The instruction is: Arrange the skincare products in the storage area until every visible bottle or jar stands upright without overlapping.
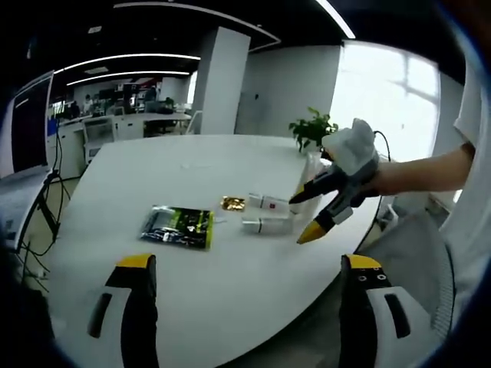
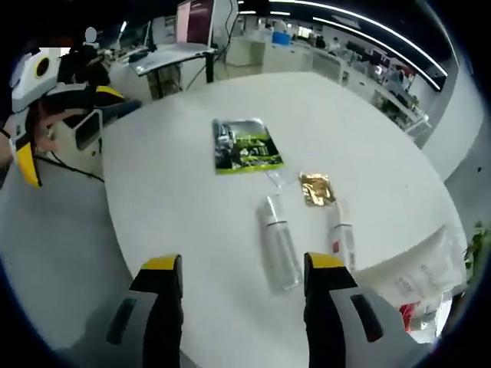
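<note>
The left tool (image 1: 249, 268) hovers over the near edge of a round, smooth white desk (image 1: 153, 172), its two black jaws with yellow tips spread wide apart and holding nothing. Left to right across the desk in the left gripper view lie a flat, glossy green-and-black sachet (image 1: 177, 226), a small crinkled gold foil packet (image 1: 232, 202), and two slim cylindrical bottles on their sides: a clear one (image 1: 265, 225) nearer the edge and a white one (image 1: 268, 202) just behind it. Beyond them a potted green plant (image 1: 311, 129) stands at the desk's far rim. The right tool (image 1: 309, 215) reaches in from the right, held by a person's arm (image 1: 426, 172), with its yellow-tipped jaws parted just above the two bottles and touching neither.

In the right gripper view the same sachet (image 2: 244, 145) lies furthest out, the foil packet (image 2: 316, 188) nearer and to the right. The clear bottle (image 2: 279, 244), translucent and smooth, lies between the jaws of the right tool (image 2: 244, 270), which stand apart and empty. The white bottle (image 2: 341, 240) lies just beside it on the right, close to parallel and not overlapping. A crumpled clear plastic bag (image 2: 418, 272) sits at the desk's right edge.
</note>
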